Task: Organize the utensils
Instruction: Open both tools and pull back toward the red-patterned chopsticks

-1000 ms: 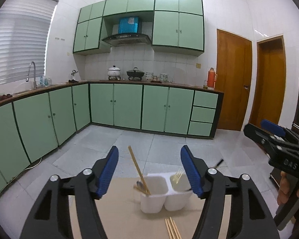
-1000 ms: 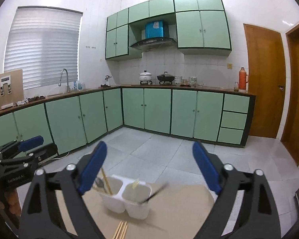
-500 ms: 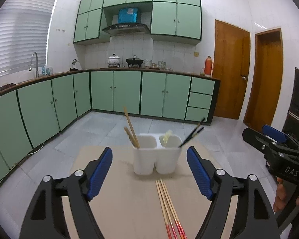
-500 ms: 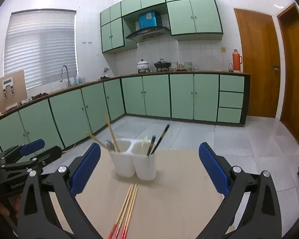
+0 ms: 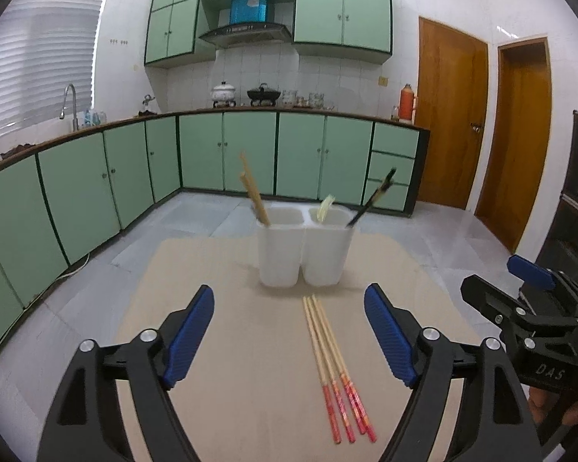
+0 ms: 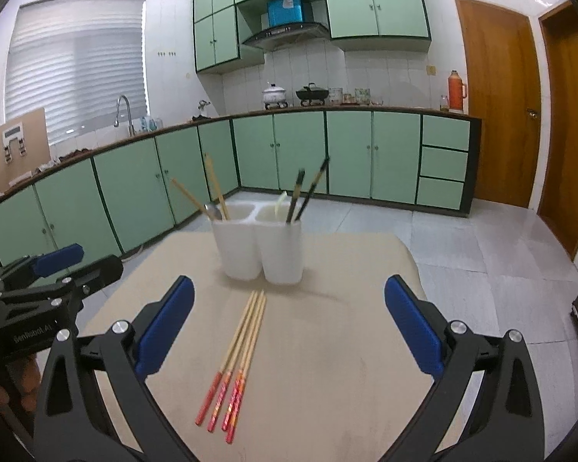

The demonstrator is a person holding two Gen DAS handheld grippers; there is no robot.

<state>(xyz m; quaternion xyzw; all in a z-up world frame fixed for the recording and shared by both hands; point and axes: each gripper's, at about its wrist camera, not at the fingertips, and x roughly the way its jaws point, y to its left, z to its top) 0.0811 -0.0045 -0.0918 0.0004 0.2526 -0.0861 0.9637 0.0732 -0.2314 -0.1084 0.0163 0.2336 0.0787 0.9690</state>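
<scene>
Operator: Report the state of each gripper.

Inspector: The left gripper (image 5: 289, 331) has its jaws spread wide with nothing between them. It hangs above the near part of the tabletop (image 5: 231, 346). The right gripper (image 6: 289, 325) is likewise spread wide and holds nothing. Each gripper shows at the edge of the other's wrist view, so the two are side by side and apart.

Operator: Locate the task items.

Inspector: A white two-compartment holder (image 5: 305, 248) stands upright toward the far end of the tan tabletop. In the left wrist view, its left compartment carries light wooden chopsticks (image 5: 253, 192) leaning to the left. The right compartment carries dark chopsticks (image 5: 372, 200) leaning to the right and a pale yellowish utensil (image 5: 325, 208) whose type cannot be determined. The right wrist view adds a metal spoon (image 6: 213, 211) in the left compartment beside the wooden chopsticks.

Operator: Any items outside the holder?

Inspector: Yes. A bundle of red-tipped chopsticks (image 5: 333, 362) lies flat on the tabletop just in front of the holder, not touching it. The plain ends point toward the holder; the red ends point toward the grippers. The sticks lie close together, fanning slightly at the red ends. Neither gripper touches them.
</scene>
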